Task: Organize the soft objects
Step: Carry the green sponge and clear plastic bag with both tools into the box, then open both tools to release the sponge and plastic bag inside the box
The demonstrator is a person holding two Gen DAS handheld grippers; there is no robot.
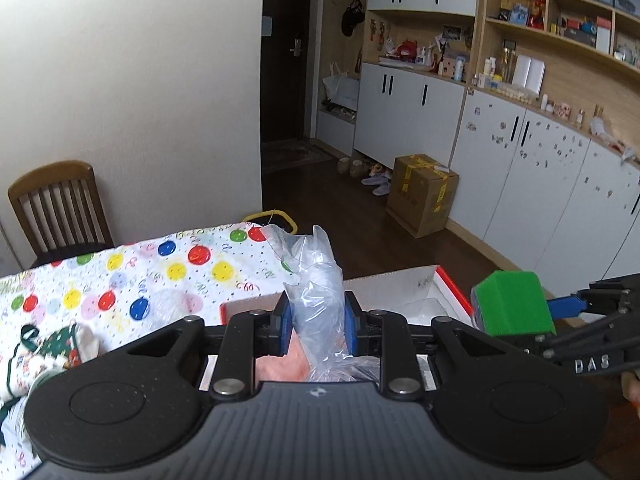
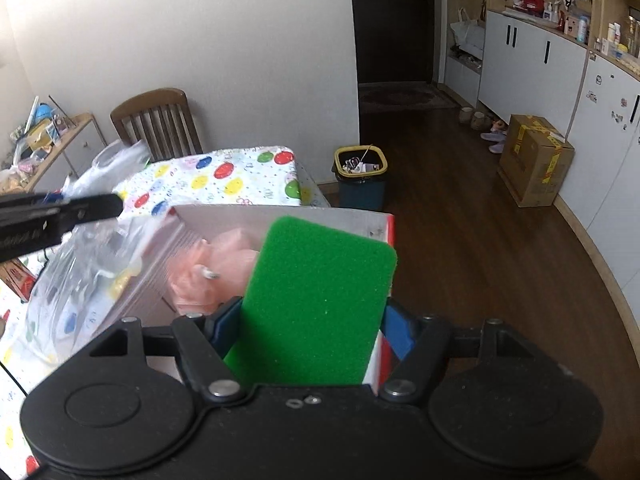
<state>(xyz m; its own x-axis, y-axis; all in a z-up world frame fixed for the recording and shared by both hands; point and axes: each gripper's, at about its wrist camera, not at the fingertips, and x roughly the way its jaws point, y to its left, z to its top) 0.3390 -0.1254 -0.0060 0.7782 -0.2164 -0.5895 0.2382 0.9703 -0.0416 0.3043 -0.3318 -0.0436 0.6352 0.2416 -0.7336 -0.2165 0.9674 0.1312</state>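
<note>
Now left gripper (image 1: 314,326) pinches a clear plastic bag (image 1: 316,276), at 9 o'clock of the white box (image 2: 280,216); right gripper (image 2: 310,330) clamps a green sponge (image 2: 320,300) over the box, pink plush (image 2: 212,276) inside.

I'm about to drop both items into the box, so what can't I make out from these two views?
- Box floor: left wrist view, covered by the left claw and its clear plastic bag; right wrist view, by the green sponge in the right claw.
- Pink soft item: partly behind the sponge, kind unclear.
- Bag contents: blurred.
</note>
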